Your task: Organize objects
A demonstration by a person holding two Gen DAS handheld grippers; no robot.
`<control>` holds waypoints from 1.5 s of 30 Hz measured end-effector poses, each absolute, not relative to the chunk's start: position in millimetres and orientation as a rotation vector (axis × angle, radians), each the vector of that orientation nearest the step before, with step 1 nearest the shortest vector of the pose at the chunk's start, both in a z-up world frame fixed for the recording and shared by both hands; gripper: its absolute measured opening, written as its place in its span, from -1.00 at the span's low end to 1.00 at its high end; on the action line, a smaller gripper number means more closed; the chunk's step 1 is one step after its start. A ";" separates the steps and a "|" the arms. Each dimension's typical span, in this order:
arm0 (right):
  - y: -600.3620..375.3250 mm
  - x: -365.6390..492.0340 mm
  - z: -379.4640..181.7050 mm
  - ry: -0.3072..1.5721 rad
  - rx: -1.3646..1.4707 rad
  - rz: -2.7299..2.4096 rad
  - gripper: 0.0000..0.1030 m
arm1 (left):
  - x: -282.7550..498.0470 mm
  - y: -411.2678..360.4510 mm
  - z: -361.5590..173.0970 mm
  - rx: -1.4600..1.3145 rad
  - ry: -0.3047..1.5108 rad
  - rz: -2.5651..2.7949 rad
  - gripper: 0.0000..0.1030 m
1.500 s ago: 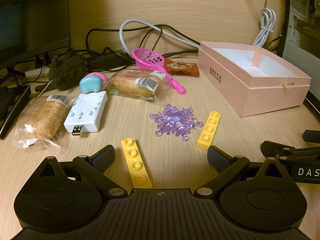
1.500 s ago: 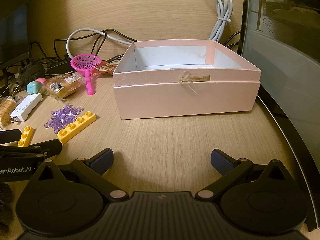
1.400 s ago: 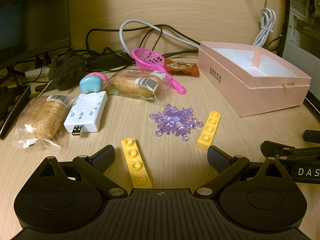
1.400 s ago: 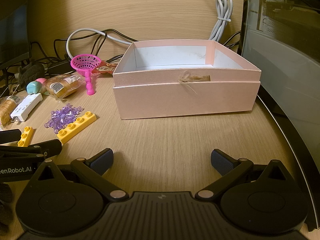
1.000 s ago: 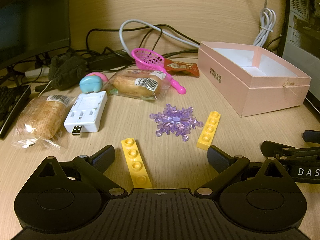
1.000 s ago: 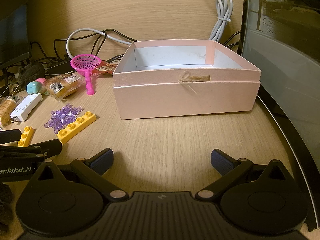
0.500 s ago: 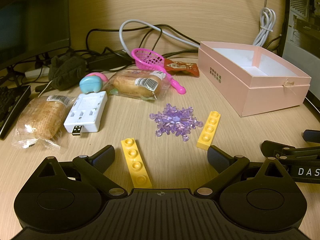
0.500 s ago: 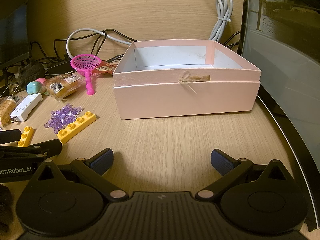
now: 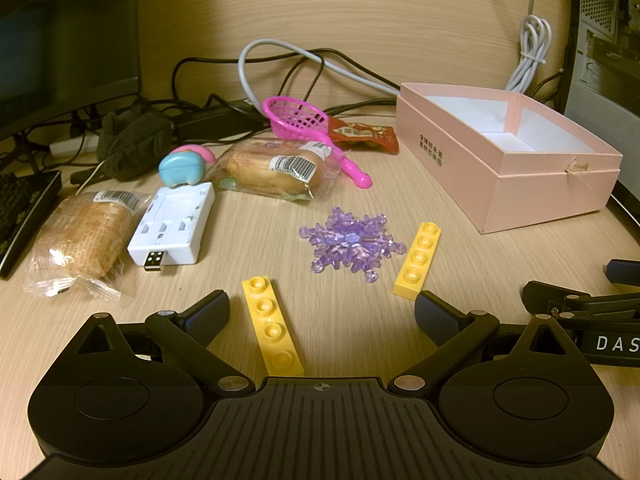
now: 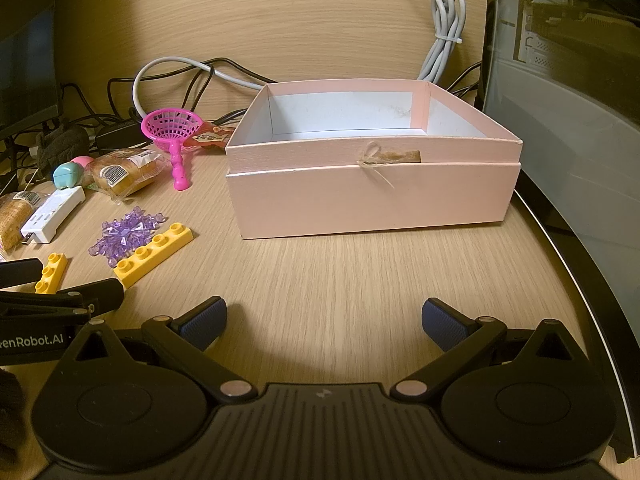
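My left gripper (image 9: 320,314) stands open low over the wooden desk, and a yellow four-stud brick (image 9: 272,326) lies between its fingers. A second yellow brick (image 9: 418,260) and a purple crystal snowflake (image 9: 350,242) lie just ahead. Further back are a white USB adapter (image 9: 172,222), two wrapped buns (image 9: 272,168), a teal and pink toy (image 9: 182,168), a pink toy net (image 9: 304,120) and a red snack packet (image 9: 360,136). An open pink box (image 10: 372,168) with nothing inside sits ahead of my right gripper (image 10: 324,322), which is open and holds nothing.
Cables (image 9: 288,60) and a dark cloth (image 9: 132,140) crowd the back edge under a monitor (image 9: 60,40). A keyboard (image 9: 20,216) lies at the far left. A computer case (image 10: 568,80) stands right of the box. Bare desk (image 10: 360,272) lies between the right gripper and the box.
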State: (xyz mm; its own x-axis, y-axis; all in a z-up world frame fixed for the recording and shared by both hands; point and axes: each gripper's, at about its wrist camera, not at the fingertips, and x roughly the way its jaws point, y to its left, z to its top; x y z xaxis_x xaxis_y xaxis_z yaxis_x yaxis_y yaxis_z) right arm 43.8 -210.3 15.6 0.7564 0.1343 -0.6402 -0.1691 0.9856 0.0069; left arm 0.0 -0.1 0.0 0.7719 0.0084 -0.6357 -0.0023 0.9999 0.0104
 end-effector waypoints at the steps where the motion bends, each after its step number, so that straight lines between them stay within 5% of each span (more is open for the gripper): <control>1: -210.3 43.8 15.6 0.694 -0.052 0.165 1.00 | 0.0 -0.1 0.0 0.009 0.689 0.006 0.97; 33: -207.6 43.2 14.6 0.695 -0.041 0.152 1.00 | -7.3 2.4 2.1 -0.035 0.696 0.069 0.95; 41: -209.5 42.2 19.1 0.756 -0.080 0.225 1.00 | -20.3 63.1 59.2 0.058 0.531 0.241 0.95; 45: -203.7 39.8 19.0 0.776 -0.057 0.158 1.00 | 22.4 123.8 59.6 0.024 0.676 0.300 0.95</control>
